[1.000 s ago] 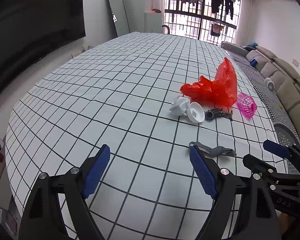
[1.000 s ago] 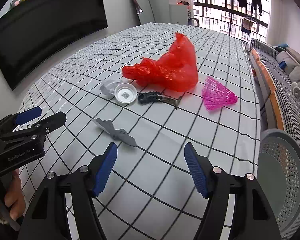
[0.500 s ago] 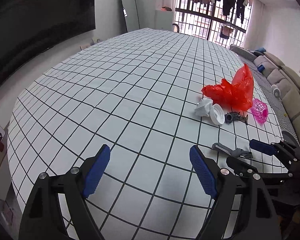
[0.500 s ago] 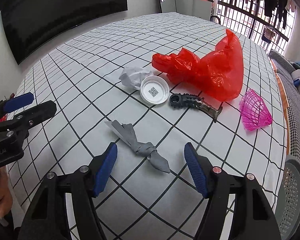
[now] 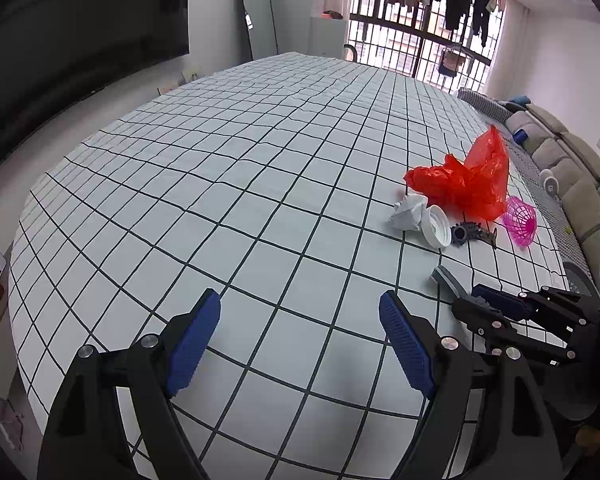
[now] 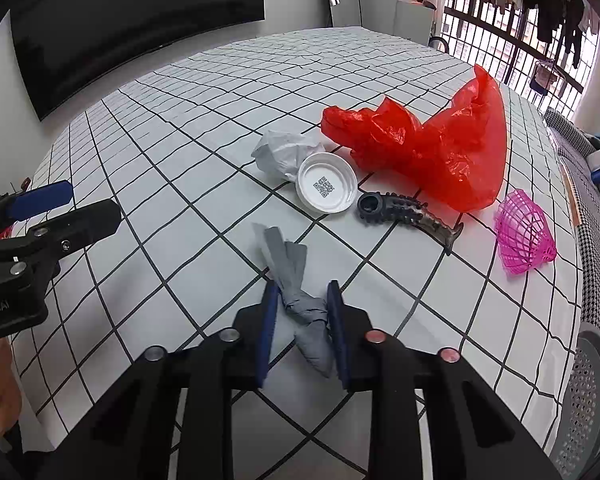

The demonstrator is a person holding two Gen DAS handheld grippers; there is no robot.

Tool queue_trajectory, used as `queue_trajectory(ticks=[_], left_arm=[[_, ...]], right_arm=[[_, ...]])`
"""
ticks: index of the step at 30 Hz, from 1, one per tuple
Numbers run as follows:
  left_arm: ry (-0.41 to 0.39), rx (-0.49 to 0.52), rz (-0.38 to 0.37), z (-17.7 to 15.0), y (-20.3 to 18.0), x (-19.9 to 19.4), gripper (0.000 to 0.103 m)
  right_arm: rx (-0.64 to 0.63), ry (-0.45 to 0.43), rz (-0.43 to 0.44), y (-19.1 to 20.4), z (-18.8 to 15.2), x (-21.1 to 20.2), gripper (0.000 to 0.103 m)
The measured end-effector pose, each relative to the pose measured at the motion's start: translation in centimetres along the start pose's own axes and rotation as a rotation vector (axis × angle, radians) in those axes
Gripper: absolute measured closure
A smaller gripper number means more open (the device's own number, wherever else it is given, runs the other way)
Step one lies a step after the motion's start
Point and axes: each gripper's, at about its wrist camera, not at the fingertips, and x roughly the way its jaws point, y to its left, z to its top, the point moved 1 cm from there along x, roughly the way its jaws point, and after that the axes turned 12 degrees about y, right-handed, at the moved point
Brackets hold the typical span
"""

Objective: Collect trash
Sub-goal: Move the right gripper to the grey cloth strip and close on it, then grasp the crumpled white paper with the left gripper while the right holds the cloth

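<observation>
And the right gripper [image 6: 302,300] has closed in — half a second ago its blue pads stood wide apart above the grey scrap [image 6: 300,300], now they sit narrow on either side of its knotted middle. Touching or a hair off? Hard to call from here, but the jaws are nearly together around it. That reads as the first pickup of the job getting under way.

The scrap lies flat on the checked cloth [image 6: 188,128], near the front edge. Its long axis runs almost straight along the fingers — flared flat end pointing away toward the white lid [image 6: 326,188], tapered tail pointing back into the gripper. So the pads cross it at the knot, its thickest part — a sound place to pinch.

The left gripper [image 5: 300,340] hangs over bare cloth, jaws wide apart, holding nothing.

Everything else waits beyond: paper ball [image 6: 286,152], red bag [image 6: 440,148], the dark spiky piece [image 6: 408,214], pink mesh [image 6: 526,234]. The grey bin [image 6: 588,396] sits off the right edge — likely the drop.
</observation>
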Motion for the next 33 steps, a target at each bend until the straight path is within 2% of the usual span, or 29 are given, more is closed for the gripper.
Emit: queue_trajectory(ticks=[7, 14, 20, 27, 33], left_arm=[[0.01, 0.011, -0.018, -0.1, -0.7, 0.3, 0.023], [0.004, 0.045, -0.033, 0.5, -2.5, 0.2, 0.023], [-0.009, 0.084, -0.028, 2.3, -4.1, 0.6, 0.023], [-0.026, 0.138, 0.022, 4.8, -5.6, 1.7, 0.023], [0.009, 0.185, 0.026, 6.5, -6.1, 3.7, 0.023]], right_arm=[[0.069, -0.041, 0.012, -0.7, -1.3, -1.4, 0.083], [0.216, -0.06, 0.005, -4.7, -3.6, -3.4, 0.083], [0.311, -0.096, 0.001, -7.2, -5.4, -5.1, 0.083], [0.352, -0.098, 0.022, -8.5, -6.5, -5.3, 0.083], [0.349, -0.084, 0.034, -8.2, -6.6, -4.8, 0.083]])
